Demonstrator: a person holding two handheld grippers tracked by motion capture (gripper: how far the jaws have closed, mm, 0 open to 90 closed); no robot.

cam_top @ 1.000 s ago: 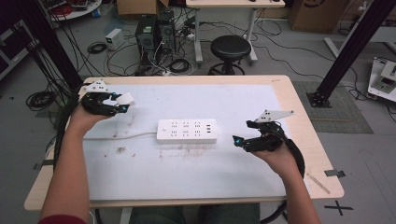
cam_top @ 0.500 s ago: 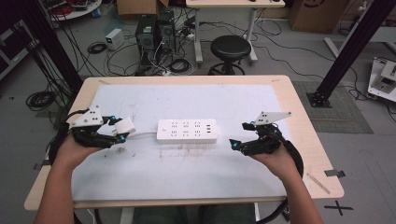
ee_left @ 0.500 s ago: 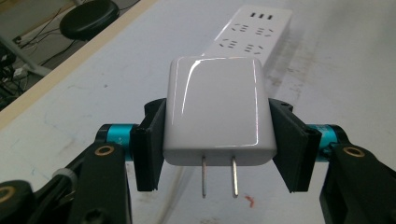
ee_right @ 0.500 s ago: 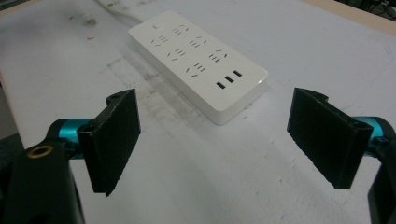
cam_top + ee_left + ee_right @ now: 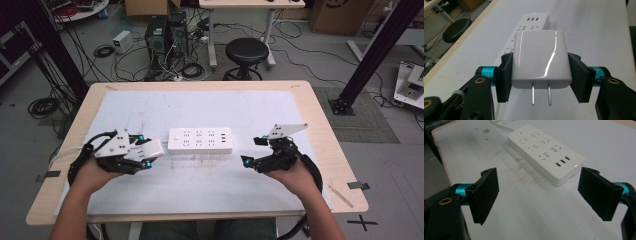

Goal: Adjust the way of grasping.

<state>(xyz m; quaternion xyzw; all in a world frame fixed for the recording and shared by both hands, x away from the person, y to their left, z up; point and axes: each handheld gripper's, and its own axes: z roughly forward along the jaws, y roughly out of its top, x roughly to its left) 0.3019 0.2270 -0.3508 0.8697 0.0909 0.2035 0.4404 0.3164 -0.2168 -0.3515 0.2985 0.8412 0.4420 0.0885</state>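
On my feed: left gripper (image 5: 540, 82) clamped on white charger plug (image 5: 540, 60), pads squeezing both sides. Glossy rounded block, two flat metal prongs pointing back at camera. From above, plug (image 5: 152, 149) sits just left of power strip (image 5: 200, 140), mid-table on white mat (image 5: 210, 190). Strip white, long, rows of sockets plus three USB slots at right end (image 5: 562, 161). Right gripper (image 5: 546, 195) wide apart, gripping nothing, near right of strip.

The near end of the power strip (image 5: 524, 30) is being hidden behind the charger (image 5: 540, 58); the strip's cord (image 5: 497, 123) is being cut off by the frame's top edge.
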